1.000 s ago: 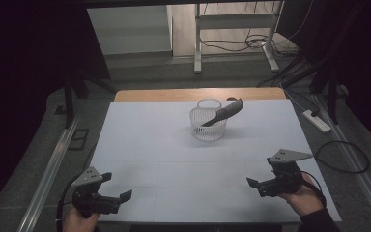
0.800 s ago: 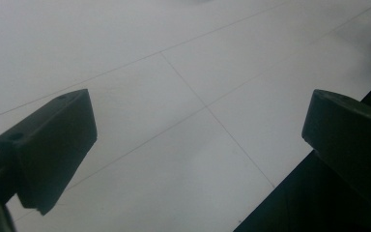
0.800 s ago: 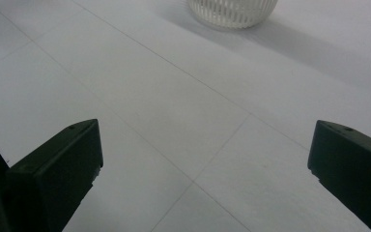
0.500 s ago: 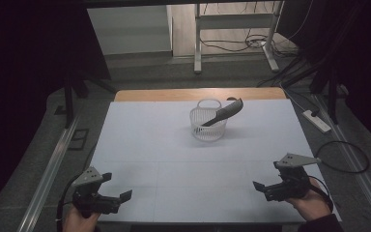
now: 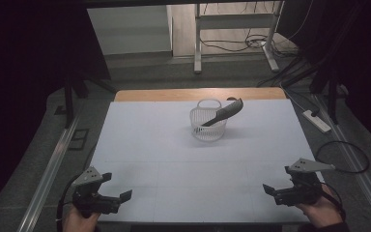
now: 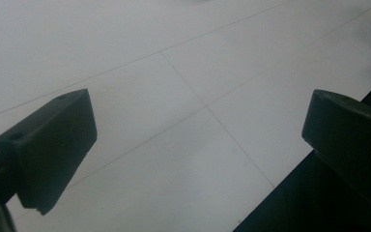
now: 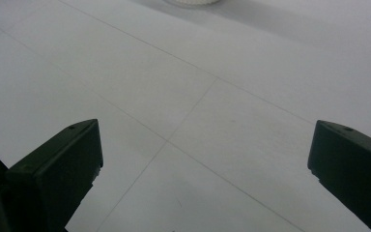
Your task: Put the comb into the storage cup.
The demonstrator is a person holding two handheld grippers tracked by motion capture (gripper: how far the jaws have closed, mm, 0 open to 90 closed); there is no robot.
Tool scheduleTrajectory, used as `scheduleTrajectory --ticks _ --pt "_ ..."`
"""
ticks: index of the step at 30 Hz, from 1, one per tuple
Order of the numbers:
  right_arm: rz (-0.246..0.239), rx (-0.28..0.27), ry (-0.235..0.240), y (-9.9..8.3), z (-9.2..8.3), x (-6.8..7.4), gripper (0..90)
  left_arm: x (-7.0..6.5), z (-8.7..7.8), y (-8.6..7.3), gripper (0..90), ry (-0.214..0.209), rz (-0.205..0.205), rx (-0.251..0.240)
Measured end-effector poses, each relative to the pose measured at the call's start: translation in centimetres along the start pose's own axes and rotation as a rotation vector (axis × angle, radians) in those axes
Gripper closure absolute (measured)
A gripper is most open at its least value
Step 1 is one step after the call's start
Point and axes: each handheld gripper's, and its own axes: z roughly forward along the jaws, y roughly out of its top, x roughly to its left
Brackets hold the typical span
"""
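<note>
White worktop (image 5: 154, 145) under faint seam lines, and one white mesh basket (image 5: 207, 126) sits on it, a grey tool (image 5: 224, 113) propped inside, leaning over the basket's rim.

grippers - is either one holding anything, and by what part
Nothing is held. The left gripper and right gripper both have their jaws wide apart over bare table.

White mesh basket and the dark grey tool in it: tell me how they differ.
The white mesh basket is pale and see-through; the dark grey tool is dark and solid. The basket stands upright on the white table; the tool leans tilted, its upper end past the basket's rim. The basket is round and squat; the tool is long and narrow. Both sit toward the table's far side, away from both grippers.
</note>
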Motion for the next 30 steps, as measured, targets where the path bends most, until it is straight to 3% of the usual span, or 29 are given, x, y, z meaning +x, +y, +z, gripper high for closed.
scheduleTrajectory --ticks 21,30 --pt "0.042 -0.017 -0.057 -1.6 -2.2 -0.3 0.0 0.0 0.0 0.0 0.0 0.001 -0.002 0.0" --pt "0.048 0.014 -0.082 -1.9 -2.7 -0.2 0.0 0.0 0.0 0.0 0.0 0.001 -0.008 -0.003"
